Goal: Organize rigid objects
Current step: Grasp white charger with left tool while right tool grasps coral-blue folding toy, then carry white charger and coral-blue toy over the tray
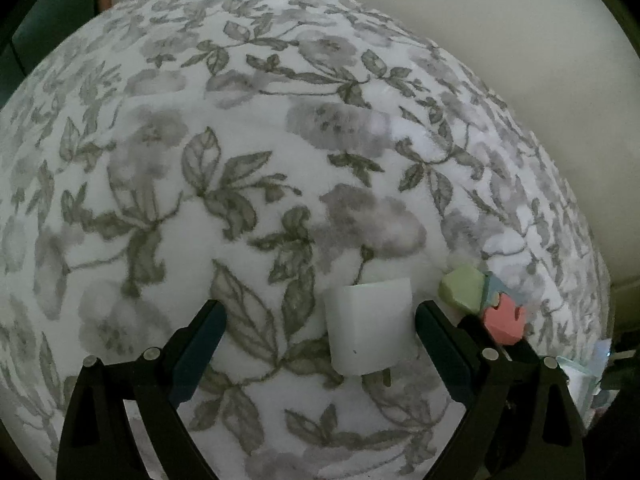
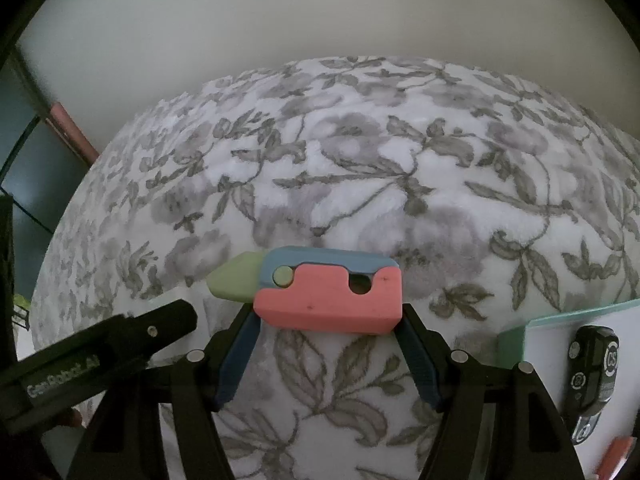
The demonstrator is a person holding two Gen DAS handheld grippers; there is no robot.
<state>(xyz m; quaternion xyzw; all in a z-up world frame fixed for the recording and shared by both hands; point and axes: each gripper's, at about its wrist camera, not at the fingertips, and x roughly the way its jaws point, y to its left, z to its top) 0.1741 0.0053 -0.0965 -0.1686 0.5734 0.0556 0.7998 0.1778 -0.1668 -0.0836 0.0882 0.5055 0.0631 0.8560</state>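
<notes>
Left gripper (image 1: 318, 316) spread wide over a plush floral blanket (image 1: 240, 160), a white rounded block (image 1: 370, 330) lying loose between the fingers, nearer the right one and clear of both pads. Seen only here: that block. At the right edge, a partial glimpse of a pastel toy (image 1: 480, 304).

Right gripper (image 2: 326, 320) pinching the toy (image 2: 332, 292) whole: matte pink body, blue upper layer, pale green pointed tip, round notch, held just above the blanket (image 2: 400, 160). Seen only here: a glossy black key fob (image 2: 592, 376) in a white tray (image 2: 520, 332) with mint rim, lower right; the left gripper's black finger (image 2: 160, 324) low on the left.
</notes>
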